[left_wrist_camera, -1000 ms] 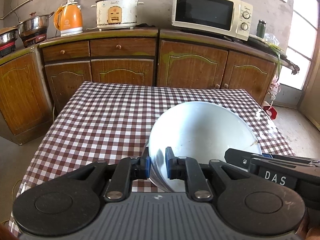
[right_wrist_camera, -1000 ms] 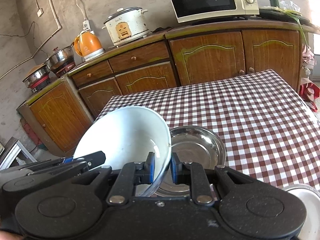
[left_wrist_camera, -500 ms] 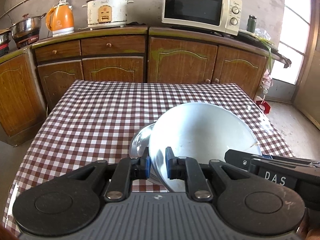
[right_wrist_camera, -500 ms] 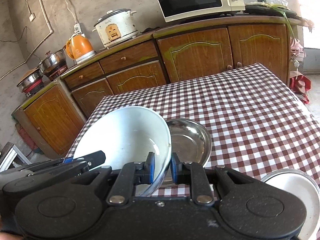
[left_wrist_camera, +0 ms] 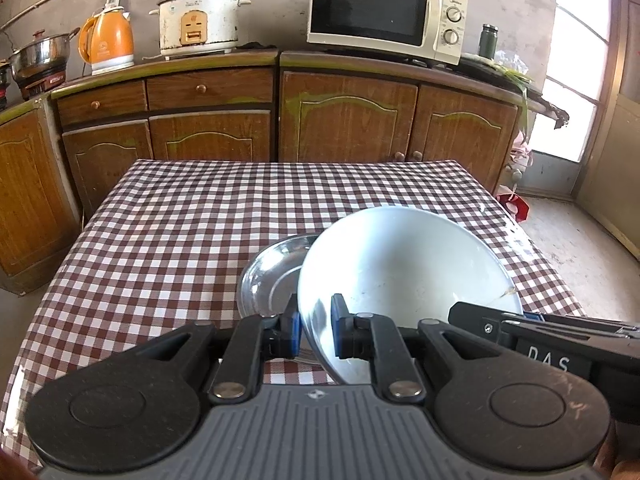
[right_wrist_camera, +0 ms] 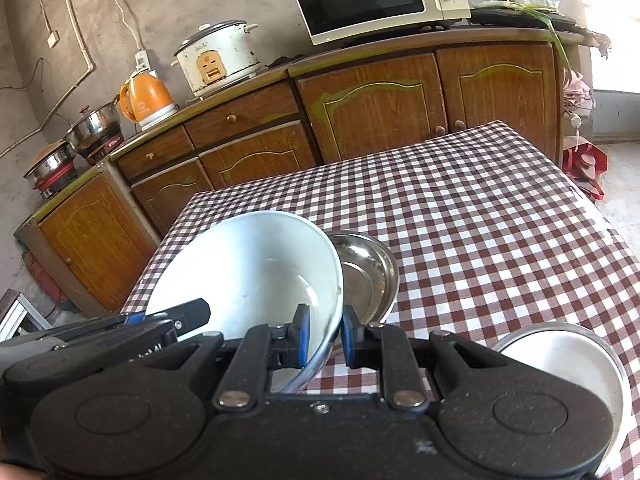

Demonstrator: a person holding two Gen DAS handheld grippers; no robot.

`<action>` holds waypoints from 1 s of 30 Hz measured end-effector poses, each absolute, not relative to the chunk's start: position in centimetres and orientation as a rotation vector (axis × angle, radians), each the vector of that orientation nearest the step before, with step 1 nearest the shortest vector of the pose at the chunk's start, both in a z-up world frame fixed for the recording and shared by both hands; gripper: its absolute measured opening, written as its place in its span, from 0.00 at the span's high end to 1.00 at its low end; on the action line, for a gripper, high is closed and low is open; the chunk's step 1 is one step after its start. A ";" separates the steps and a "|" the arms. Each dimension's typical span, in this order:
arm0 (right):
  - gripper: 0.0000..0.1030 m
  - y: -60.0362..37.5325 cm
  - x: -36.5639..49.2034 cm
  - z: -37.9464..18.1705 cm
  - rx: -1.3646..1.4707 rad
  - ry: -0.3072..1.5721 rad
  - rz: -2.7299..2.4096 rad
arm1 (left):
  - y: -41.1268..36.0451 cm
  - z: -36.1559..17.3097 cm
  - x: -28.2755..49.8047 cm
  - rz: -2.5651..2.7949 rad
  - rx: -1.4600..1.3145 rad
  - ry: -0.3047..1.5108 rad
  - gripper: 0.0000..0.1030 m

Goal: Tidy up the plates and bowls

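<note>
Currently, carried thing: white bowl (left_wrist_camera: 404, 276), off the table, tilted, rim pinched on opposite sides.
Left gripper (left_wrist_camera: 315, 330): clamped on the bowl's near-left rim, one pad inside, one outside.
Right gripper (right_wrist_camera: 323, 338): clamped on the bowl's right rim in the same way.
Target, as I judge it: steel dish (right_wrist_camera: 366, 276), resting on the checked tablecloth (left_wrist_camera: 180, 240).
Key relation: the dish lies just beyond and below the bowl, showing at its left edge from the left wrist and at its right edge from the right wrist, so neither hand is plainly nearer.
Next move likely needs: levelling the bowl, then lowering it forward onto the dish.
Also nearby: white plate (right_wrist_camera: 568, 364), at the right gripper's side.
</note>
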State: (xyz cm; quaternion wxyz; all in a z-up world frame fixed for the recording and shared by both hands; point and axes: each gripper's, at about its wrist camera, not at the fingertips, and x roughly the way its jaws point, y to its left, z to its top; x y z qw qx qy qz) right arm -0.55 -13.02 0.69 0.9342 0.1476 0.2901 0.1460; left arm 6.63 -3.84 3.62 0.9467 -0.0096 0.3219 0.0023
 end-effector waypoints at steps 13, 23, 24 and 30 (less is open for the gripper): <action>0.79 -15.0 -2.1 0.3 0.326 0.598 0.258 | -5.5 3.2 6.1 -0.042 -0.009 0.664 0.85; 0.79 -16.2 -2.8 0.5 0.331 0.589 0.236 | -6.4 3.0 6.0 -0.069 -0.010 0.665 0.85; 0.79 -16.3 -2.9 0.5 0.332 0.588 0.234 | -6.3 3.0 5.9 -0.072 -0.011 0.665 0.85; 0.79 -17.2 -3.3 0.3 0.338 0.590 0.218 | -7.0 2.9 5.9 -0.092 -0.007 0.667 0.85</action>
